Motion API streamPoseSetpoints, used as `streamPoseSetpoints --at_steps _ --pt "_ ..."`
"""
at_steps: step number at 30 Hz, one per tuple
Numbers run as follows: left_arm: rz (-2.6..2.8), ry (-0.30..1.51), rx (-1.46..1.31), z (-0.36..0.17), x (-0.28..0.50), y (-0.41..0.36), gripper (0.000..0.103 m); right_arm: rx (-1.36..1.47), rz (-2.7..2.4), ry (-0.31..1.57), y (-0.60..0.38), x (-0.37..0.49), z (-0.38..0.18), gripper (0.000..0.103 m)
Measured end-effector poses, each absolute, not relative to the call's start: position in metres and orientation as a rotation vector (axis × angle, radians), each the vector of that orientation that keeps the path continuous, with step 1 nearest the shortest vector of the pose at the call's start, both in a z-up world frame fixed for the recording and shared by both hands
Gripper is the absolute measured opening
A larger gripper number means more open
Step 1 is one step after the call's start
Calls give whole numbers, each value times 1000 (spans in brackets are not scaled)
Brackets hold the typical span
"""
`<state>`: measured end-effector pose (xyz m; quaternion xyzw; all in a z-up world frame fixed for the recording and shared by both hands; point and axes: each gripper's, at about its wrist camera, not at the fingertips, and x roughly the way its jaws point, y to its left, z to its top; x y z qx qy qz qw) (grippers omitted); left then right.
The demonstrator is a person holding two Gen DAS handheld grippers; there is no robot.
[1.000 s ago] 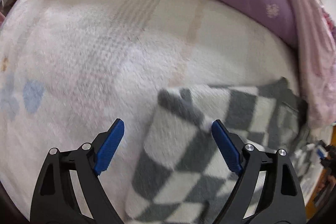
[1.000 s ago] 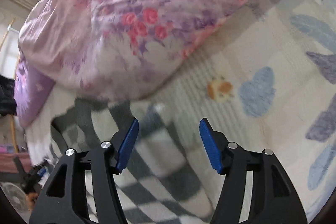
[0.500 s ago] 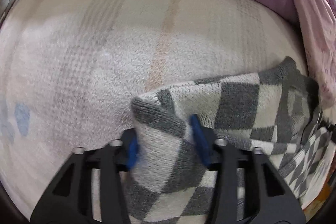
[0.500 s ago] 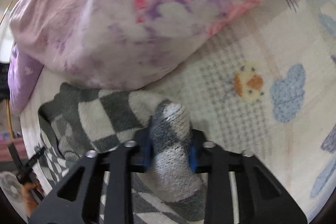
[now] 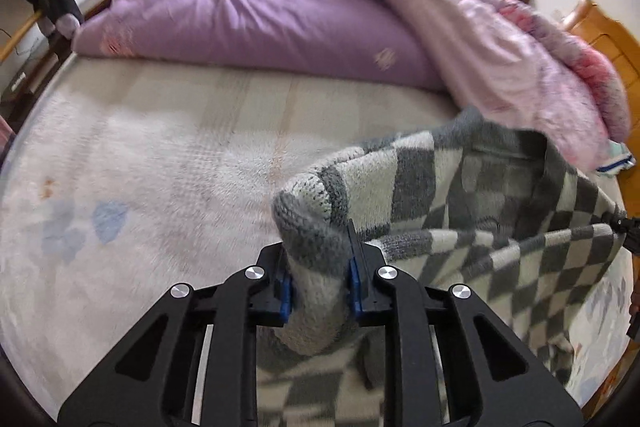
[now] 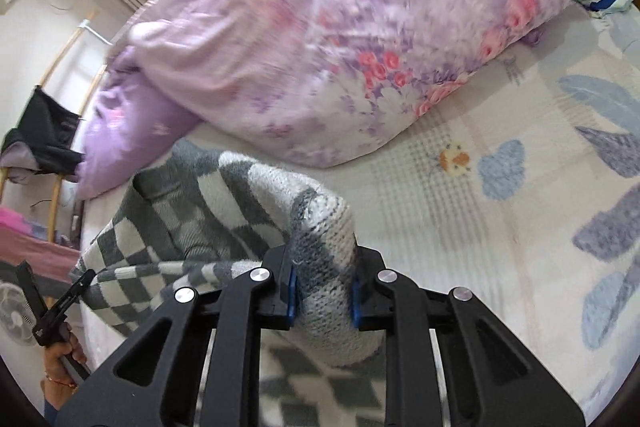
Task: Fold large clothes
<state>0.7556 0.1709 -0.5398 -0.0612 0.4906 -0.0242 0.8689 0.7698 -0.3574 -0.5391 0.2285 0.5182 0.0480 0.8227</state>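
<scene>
A grey and white checkered knit sweater (image 5: pixel 480 195) hangs between my two grippers above the bed. My left gripper (image 5: pixel 319 281) is shut on a bunched corner of it. My right gripper (image 6: pixel 323 293) is shut on another bunched corner of the sweater (image 6: pixel 224 203). The cloth sags between the two holds, lifted off the bed sheet (image 5: pixel 140 163). The other gripper shows at the far edge of each view, at the sweater's end (image 5: pixel 624 227) (image 6: pixel 60 307).
A purple duvet (image 5: pixel 260 11) and a pink floral quilt (image 6: pixel 360 27) are piled along the back of the bed. The patterned sheet (image 6: pixel 520 227) lies open to the right. A wooden headboard (image 5: pixel 600 31) and a clothes rack (image 6: pixel 44 131) stand at the sides.
Both grippers went from open over the sweater to shut on its corners. They have since lifted the sweater up off the bed.
</scene>
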Motion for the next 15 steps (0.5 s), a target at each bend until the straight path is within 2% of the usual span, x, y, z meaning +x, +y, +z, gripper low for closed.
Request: streamPoseSetpoints --at_steps 7,15 --pt "-74 1003 -234 -488 637 191 19 508 166 1064 -348 662 -484 17" --pt "-70 1083 -384 -505 484 211 20 506 131 1177 -359 525 -496 17"
